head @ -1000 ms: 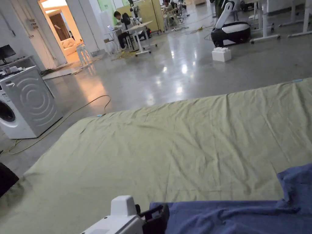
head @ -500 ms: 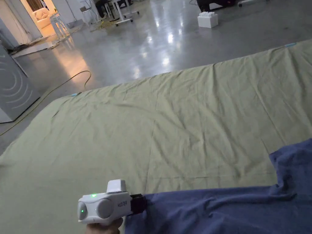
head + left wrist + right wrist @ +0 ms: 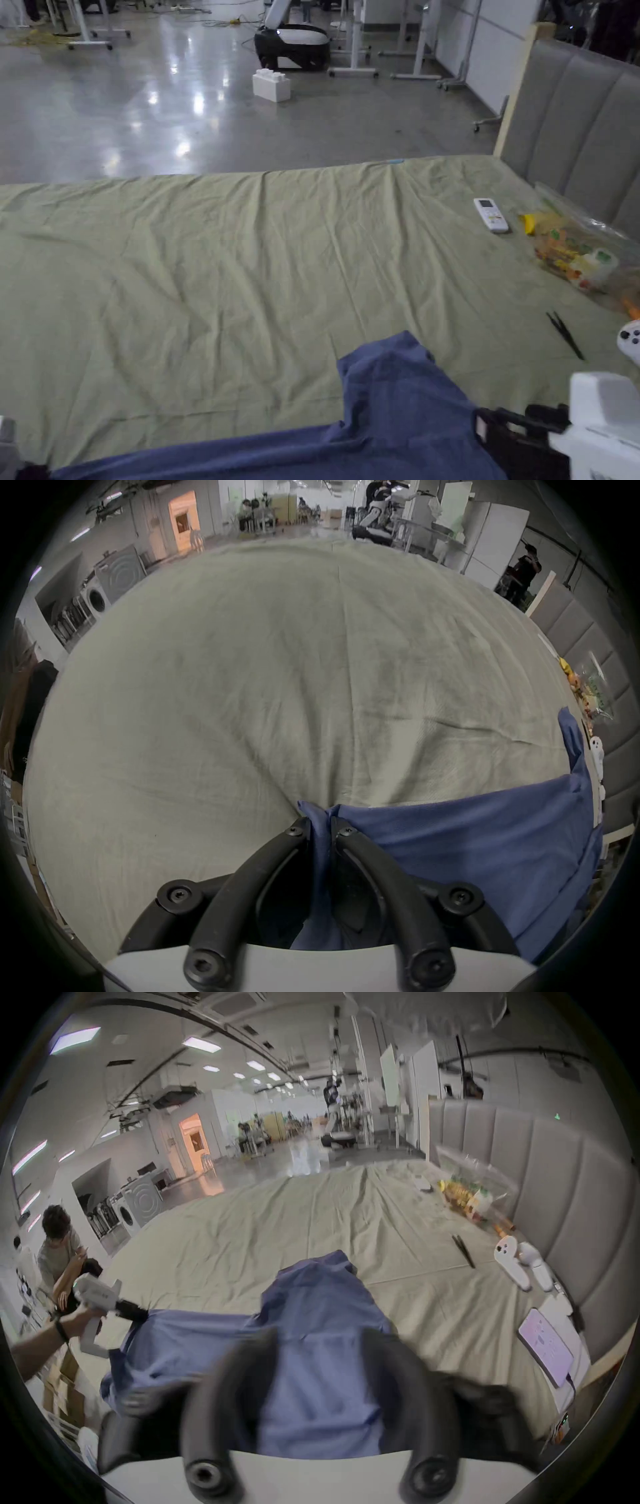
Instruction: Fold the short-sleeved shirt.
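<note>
Bed (image 3: 219,250): covered by a creased pale green sheet (image 3: 187,325).
Shirt (image 3: 400,406): blue, lying on the sheet's near edge, beside the right hand-held gripper (image 3: 494,437).
Remote (image 3: 490,215): white, beyond that hand-held gripper.
Plastic bag (image 3: 578,250): clear, colourful contents, by the headboard (image 3: 575,125).
Black tool (image 3: 565,335): just beyond the hand-held gripper.

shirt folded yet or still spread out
Spread, not folded: the blue shirt lies as one layer on the bed sheet, sleeve sticking out.
</note>
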The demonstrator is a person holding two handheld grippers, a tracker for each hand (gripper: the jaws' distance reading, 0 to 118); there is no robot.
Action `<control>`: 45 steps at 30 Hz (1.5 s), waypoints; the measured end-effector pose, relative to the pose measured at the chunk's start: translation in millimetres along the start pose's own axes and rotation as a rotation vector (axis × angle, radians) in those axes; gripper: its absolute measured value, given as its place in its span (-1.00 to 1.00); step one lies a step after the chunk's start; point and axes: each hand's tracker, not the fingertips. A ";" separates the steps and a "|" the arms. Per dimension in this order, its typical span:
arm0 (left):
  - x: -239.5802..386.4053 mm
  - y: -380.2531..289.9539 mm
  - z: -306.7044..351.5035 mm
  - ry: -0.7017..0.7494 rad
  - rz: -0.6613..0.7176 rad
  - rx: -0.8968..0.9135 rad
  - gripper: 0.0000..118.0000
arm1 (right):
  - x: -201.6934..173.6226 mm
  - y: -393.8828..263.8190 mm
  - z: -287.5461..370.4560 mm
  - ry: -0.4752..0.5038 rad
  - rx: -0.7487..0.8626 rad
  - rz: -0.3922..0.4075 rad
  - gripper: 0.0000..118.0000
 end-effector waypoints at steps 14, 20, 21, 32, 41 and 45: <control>-8.4 1.1 -11.0 -0.003 0.047 -0.020 -0.83 | 38.4 8.9 -168.0 -0.192 -0.384 0.146 0.00; -5.2 -0.4 -0.3 -0.012 0.082 -0.017 -0.83 | 21.9 10.8 -170.2 -0.179 -0.401 0.216 -0.95; -7.2 0.9 7.1 -0.027 0.105 -0.017 -0.83 | 20.8 11.4 -166.8 -0.183 -0.388 0.218 -0.96; -28.8 -110.3 180.3 -0.202 0.006 0.315 -0.83 | 19.1 -25.4 8.2 -0.110 -0.071 0.126 -0.96; -53.6 -248.3 167.4 -0.243 0.022 0.266 -0.83 | 37.0 -144.8 88.3 -0.147 -0.062 0.069 -0.96; -49.7 -274.7 151.0 -0.226 0.036 0.247 -0.83 | 55.8 -184.1 70.3 -0.174 -0.102 0.036 -0.96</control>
